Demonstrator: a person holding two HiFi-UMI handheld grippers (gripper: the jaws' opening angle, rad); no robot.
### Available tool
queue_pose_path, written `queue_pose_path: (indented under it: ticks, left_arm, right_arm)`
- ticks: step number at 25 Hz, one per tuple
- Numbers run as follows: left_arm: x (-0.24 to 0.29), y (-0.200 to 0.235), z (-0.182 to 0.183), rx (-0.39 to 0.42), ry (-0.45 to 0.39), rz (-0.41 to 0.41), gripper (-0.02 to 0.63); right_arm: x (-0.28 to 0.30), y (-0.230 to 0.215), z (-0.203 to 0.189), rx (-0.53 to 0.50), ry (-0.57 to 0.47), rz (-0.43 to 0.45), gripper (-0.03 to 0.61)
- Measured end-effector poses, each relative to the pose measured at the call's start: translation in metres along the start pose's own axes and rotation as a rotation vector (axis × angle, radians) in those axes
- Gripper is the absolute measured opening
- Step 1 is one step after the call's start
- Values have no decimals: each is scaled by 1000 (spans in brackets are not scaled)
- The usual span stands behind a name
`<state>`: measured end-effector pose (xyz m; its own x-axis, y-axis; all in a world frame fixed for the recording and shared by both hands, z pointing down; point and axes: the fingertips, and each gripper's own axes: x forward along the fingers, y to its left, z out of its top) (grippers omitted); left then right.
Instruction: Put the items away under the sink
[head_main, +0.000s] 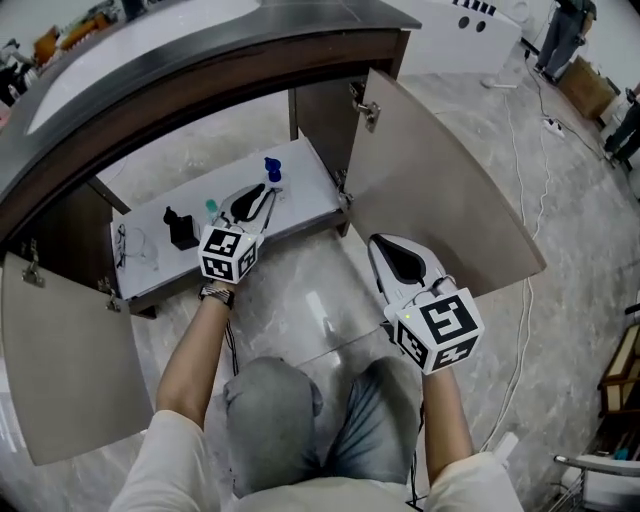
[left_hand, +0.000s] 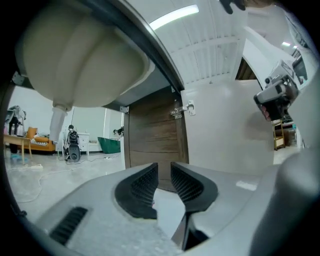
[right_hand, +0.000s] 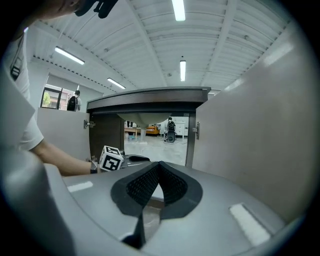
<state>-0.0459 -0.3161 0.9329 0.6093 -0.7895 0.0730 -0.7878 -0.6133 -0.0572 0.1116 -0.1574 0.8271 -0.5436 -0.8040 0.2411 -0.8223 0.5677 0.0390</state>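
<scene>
The cabinet under the sink stands open, and its white shelf (head_main: 305, 200) holds a black bottle (head_main: 180, 229), a small green-capped item (head_main: 212, 207) and a blue-capped item (head_main: 272, 169). My left gripper (head_main: 266, 192) reaches level over the shelf between the green and blue caps. Its jaws stand apart with nothing between them (left_hand: 163, 168). My right gripper (head_main: 380, 243) hangs outside the cabinet, in front of the right door. In its own view (right_hand: 160, 164) the tips touch and it is empty. The left gripper's marker cube (right_hand: 112, 159) shows in the right gripper view.
Both cabinet doors are swung wide: the right door (head_main: 445, 195) and the left door (head_main: 60, 360). The white sink bowl (left_hand: 75, 55) and its drain pipe (left_hand: 57, 125) hang above the shelf. Something clear lies at the shelf's left end (head_main: 130, 247). My knees are on the marble floor (head_main: 310, 300).
</scene>
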Motion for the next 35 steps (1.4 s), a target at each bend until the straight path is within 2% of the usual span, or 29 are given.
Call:
queue_pose_path:
  ticks: [4,8,13,18,22,26,31,35]
  left_arm:
    - [-40,-19,23,-20,-28,6,65]
    - [-80,-34,51,32,-28,25,35]
    - [-127,-44,81,39,-47,54,4]
    - [-162,-49,106,114,-41,71,2]
    - [-181,-50,125,124,-53,85,2]
    - [-195,-57,136,149,-28,85,2]
    - [-200,-61,187,185,-2,48,2]
    - [-201,-57,261,174,-7,37,2]
  right_arm:
    - [-12,8,7,-57,-7,-2,8]
    - [-22,16,14,-38,-37,24,8]
    - [-24,33,27,-39,-62,68,8]
    - [-21,53,46,-64,-89,112,8]
    - [-10,64,63,-85,-104,136,8]
    - [2,76,78,-93,-85,174,8]
    - [6,87,137,-152,-83,217,8]
    - [-8,78,211,-148,-79,196,8]
